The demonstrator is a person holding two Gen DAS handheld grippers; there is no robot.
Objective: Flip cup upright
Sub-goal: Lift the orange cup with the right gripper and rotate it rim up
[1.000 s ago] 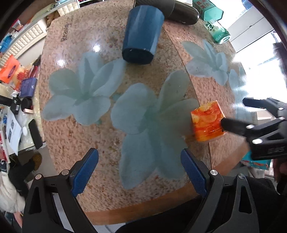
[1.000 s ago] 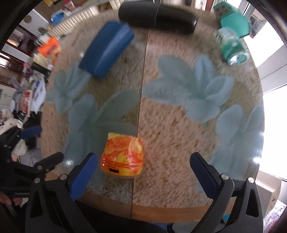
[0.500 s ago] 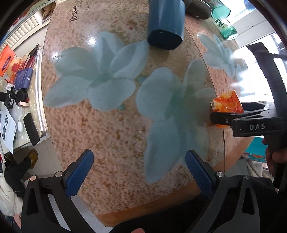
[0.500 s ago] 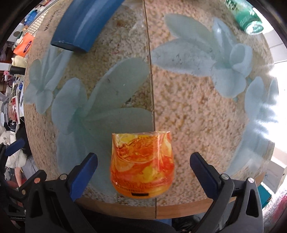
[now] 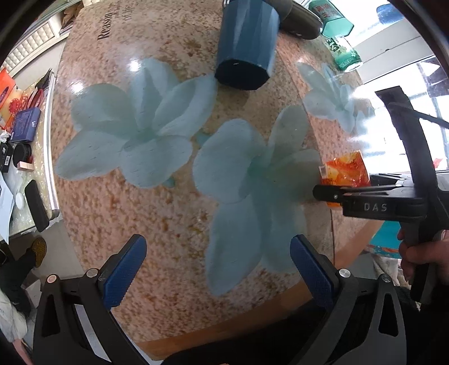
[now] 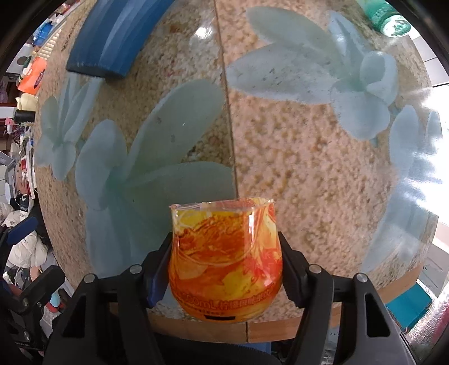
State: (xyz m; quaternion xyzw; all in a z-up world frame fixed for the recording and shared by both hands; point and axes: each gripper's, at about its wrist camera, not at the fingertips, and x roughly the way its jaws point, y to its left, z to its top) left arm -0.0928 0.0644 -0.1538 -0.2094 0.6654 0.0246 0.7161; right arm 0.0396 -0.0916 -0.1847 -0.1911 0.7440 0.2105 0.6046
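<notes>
An orange and yellow patterned glass cup (image 6: 224,261) lies on its side near the table's front edge, its open rim facing away from the right wrist camera. My right gripper (image 6: 224,269) is shut on the cup, one finger on each side of its body. In the left wrist view the cup (image 5: 346,171) shows at the right with the right gripper's black finger across it. My left gripper (image 5: 214,269) is open and empty, above the flower-patterned table (image 5: 157,202) near its front edge.
A dark blue faceted cup (image 5: 247,45) lies on its side at the far part of the table. Behind it are a black case (image 5: 297,19) and a green bottle (image 5: 343,54). A cluttered counter (image 5: 19,134) stands to the left.
My right gripper has moved in on the orange cup and closed on its sides. The left gripper has shifted slightly and stays open.
</notes>
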